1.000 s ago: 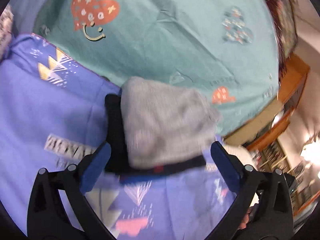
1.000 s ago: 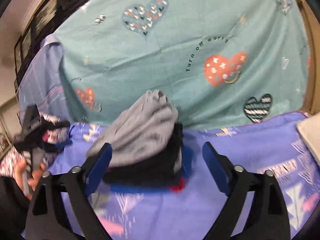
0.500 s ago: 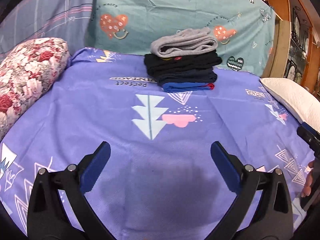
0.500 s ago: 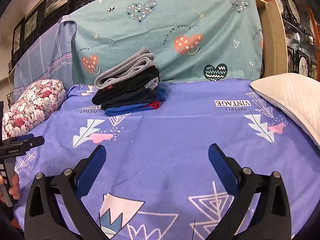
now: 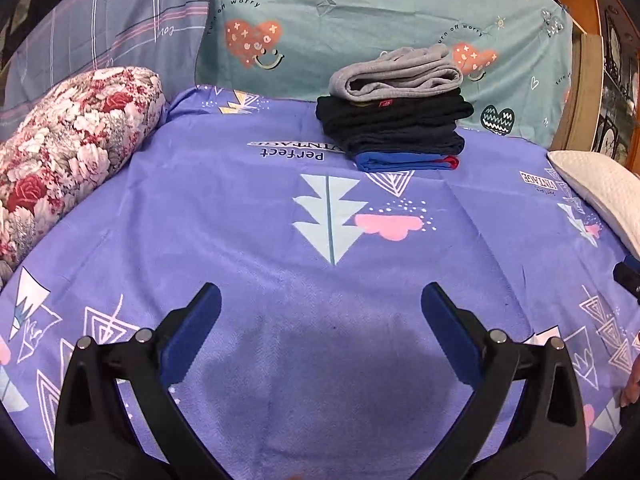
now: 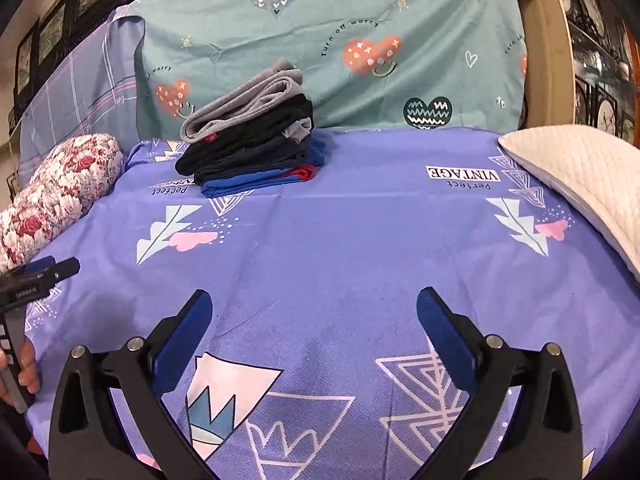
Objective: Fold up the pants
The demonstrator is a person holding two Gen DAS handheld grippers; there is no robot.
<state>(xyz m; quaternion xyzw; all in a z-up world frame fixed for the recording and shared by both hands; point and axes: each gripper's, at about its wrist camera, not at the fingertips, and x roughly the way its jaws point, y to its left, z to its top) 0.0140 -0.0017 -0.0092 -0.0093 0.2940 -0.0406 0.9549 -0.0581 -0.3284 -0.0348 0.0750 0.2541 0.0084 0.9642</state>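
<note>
Jaws spread wide on both the left gripper (image 5: 321, 309) and right gripper (image 6: 314, 311), holding nothing. The folded grey fleece pants (image 5: 396, 73) sit atop a stack of dark folded clothes (image 5: 394, 130) at the far edge of the purple printed bedsheet (image 5: 256, 216), so I'd say folding's done. Floral bolster (image 5: 68, 140) and white quilted pillow (image 6: 580, 172) flank the sides; nothing's in the way.

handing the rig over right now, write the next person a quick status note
Left gripper: open, empty, above the purple bedsheet.
Right gripper: open, empty, also over the sheet.
Stack of folded pants sits at the far edge of the bed against the teal heart sheet; grey pair on top, black ones under it, blue pair at the bottom.
Done: every pair in view is folded and stacked.
Left: no unfolded pants in view; look around for more.
</note>
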